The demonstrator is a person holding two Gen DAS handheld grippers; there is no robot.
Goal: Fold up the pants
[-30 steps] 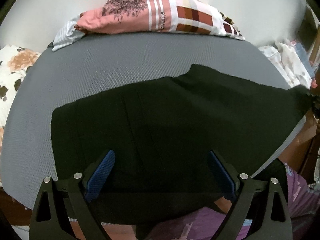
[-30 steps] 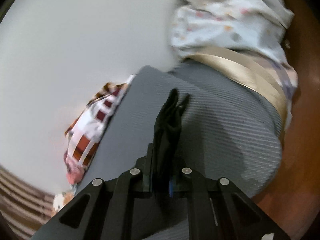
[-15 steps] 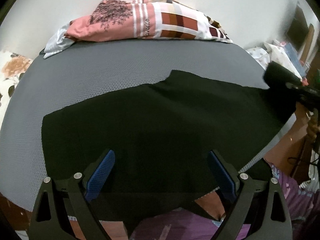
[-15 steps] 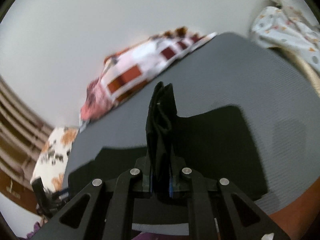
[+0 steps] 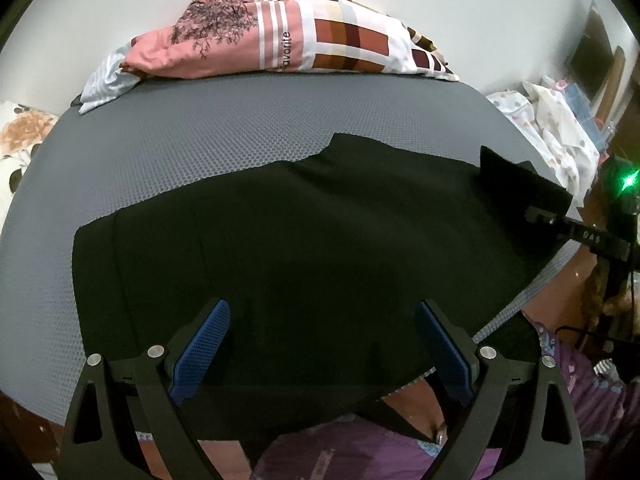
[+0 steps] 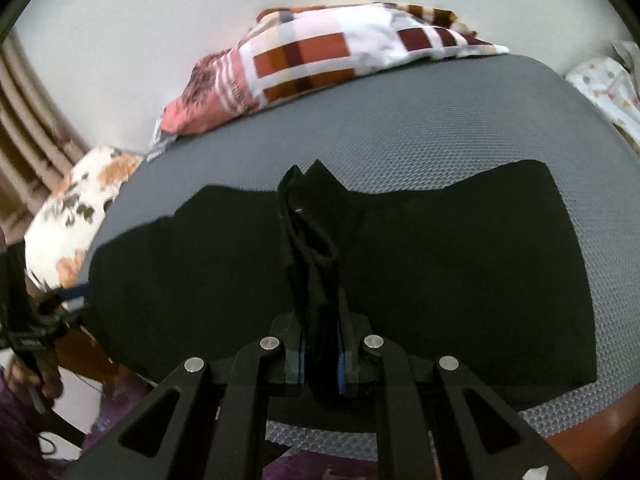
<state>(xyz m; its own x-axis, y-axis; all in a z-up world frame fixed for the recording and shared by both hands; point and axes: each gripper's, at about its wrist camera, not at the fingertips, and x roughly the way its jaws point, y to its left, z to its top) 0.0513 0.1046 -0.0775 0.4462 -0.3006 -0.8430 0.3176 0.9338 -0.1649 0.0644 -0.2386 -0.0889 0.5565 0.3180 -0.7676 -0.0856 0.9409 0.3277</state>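
Observation:
Black pants [image 5: 312,232] lie spread flat across a grey mesh mattress [image 5: 200,140]. My left gripper [image 5: 320,344] is open and empty, its blue pads [image 5: 200,344] hovering over the near edge of the pants. My right gripper [image 6: 320,364] is shut on a bunched end of the pants [image 6: 308,216], which it holds raised above the rest of the cloth [image 6: 460,260]. In the left wrist view the right gripper [image 5: 556,216] shows at the far right with the lifted black fold [image 5: 516,188].
A patterned pink, white and brown pillow [image 5: 288,48] lies at the far edge against a white wall. Floral bedding [image 5: 20,144] is at the left, printed white cloth [image 5: 556,128] at the right. The person's purple clothing [image 5: 360,456] is below the mattress edge.
My right gripper has swung round with the pant end, from facing off the mattress to facing over the spread pants, and now shows in the left wrist view. My left gripper stayed open, shifting slightly.

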